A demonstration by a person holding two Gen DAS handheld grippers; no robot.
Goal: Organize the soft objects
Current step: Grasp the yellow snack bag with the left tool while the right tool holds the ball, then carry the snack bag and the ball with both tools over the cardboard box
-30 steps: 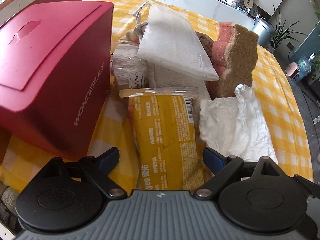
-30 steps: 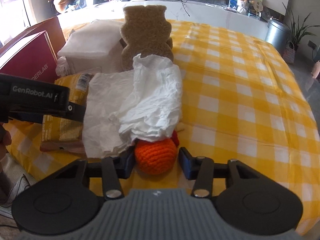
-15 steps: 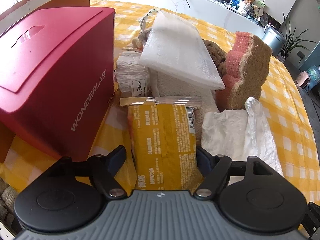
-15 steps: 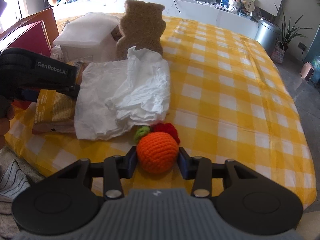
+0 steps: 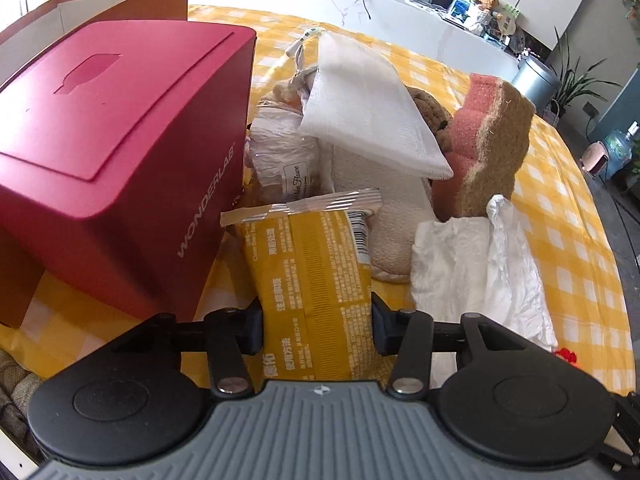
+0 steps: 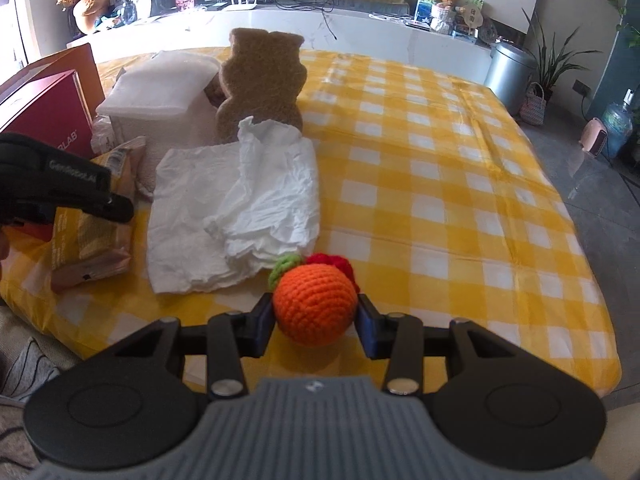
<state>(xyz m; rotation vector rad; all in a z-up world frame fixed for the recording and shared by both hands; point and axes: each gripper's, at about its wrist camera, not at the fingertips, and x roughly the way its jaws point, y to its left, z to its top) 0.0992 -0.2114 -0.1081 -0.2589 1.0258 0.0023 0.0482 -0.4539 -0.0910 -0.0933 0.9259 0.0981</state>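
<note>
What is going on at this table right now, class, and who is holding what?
A person is sorting soft things on a yellow checked tablecloth with two handheld grippers. The left gripper is closed on a yellow packet beside a red box. The right gripper grips an orange crocheted ball at the near edge, by a crumpled white tissue. A bear-shaped sponge stands behind.

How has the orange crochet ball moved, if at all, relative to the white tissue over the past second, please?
Yes. The orange crochet ball, gripped by the right tongs, has come out from under the white tissue edge, toward the table's near edge.
</note>
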